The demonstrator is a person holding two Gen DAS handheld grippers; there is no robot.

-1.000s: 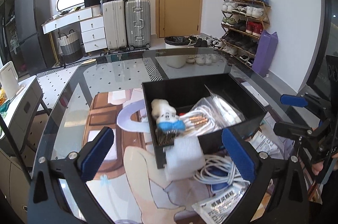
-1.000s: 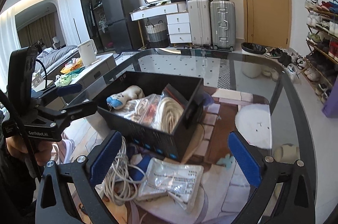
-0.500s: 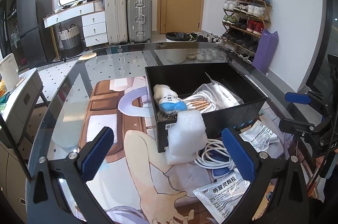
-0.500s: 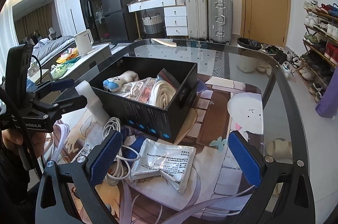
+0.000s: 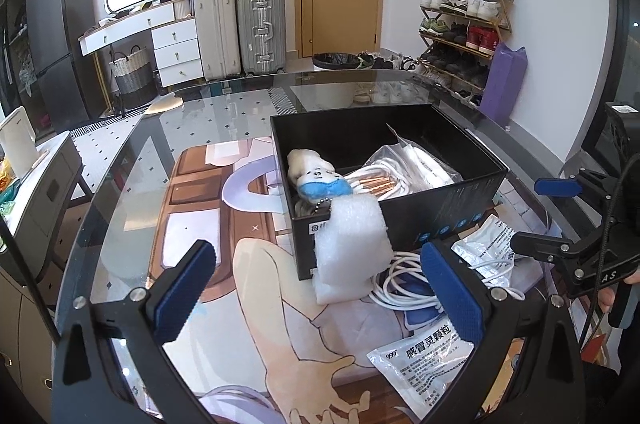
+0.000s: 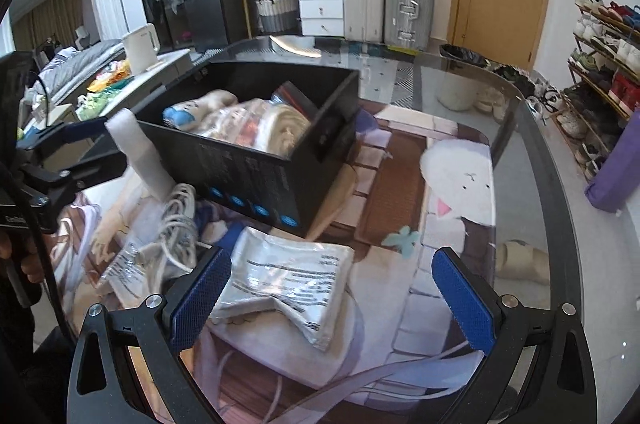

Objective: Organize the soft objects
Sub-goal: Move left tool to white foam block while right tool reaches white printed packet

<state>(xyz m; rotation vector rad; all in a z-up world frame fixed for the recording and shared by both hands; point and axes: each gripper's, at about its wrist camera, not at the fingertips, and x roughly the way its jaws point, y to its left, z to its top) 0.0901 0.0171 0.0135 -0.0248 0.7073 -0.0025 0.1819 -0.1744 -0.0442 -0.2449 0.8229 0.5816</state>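
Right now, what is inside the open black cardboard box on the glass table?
The black cardboard box holds a cream plush toy with blue, white coiled cables in clear bags and a beige rope coil. Whatever lies beneath them is covered.

Both views are bright with soft, even daylight and only faint shadows. The glass tabletop (image 5: 120,184) reflects the pale room, with glare along its far edge. The left wrist view is sharp. The right wrist view is smeared by motion blur (worst on the black box (image 6: 256,160)). Fisheye distortion bends walls and darkens the corners.
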